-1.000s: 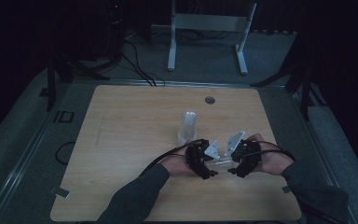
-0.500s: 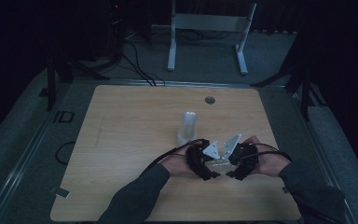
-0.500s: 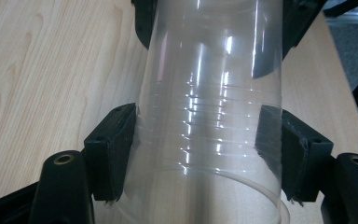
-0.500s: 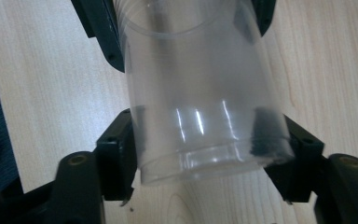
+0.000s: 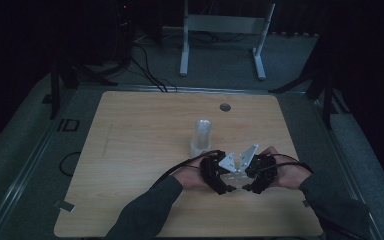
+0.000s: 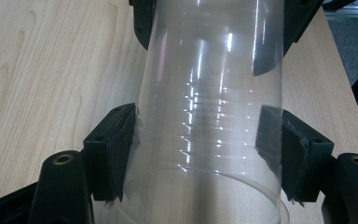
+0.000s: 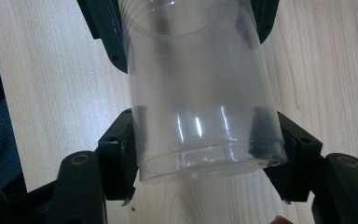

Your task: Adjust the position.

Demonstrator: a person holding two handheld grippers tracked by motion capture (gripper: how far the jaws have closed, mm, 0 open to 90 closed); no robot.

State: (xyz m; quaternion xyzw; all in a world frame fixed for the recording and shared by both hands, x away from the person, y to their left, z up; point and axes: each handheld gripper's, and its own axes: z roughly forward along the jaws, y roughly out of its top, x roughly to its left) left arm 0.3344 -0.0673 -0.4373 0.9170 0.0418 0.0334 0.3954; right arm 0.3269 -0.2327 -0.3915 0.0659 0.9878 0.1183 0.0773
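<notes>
Together, we hold one clear plastic cup [image 6: 209, 121] on its side just above the counter [image 5: 130, 150], near its front edge. Our left tool [image 6: 205, 154] is clamped across the cup's ribbed mouth end; our right tool [image 7: 205, 154] has just been closing and now presses on the closed base end. Gripping both ends likely keeps the thin wall from slipping or twisting. Beyond the cup, towards the counter's middle, a stack of cups [image 5: 202, 135] stands upright, presumably its source or destination.

Cup [image 6: 209, 116] between left gripper [image 5: 220, 175] and right gripper [image 5: 252, 172], near table [image 5: 130, 150] front edge; cup stack [image 5: 202, 135] just behind.
</notes>
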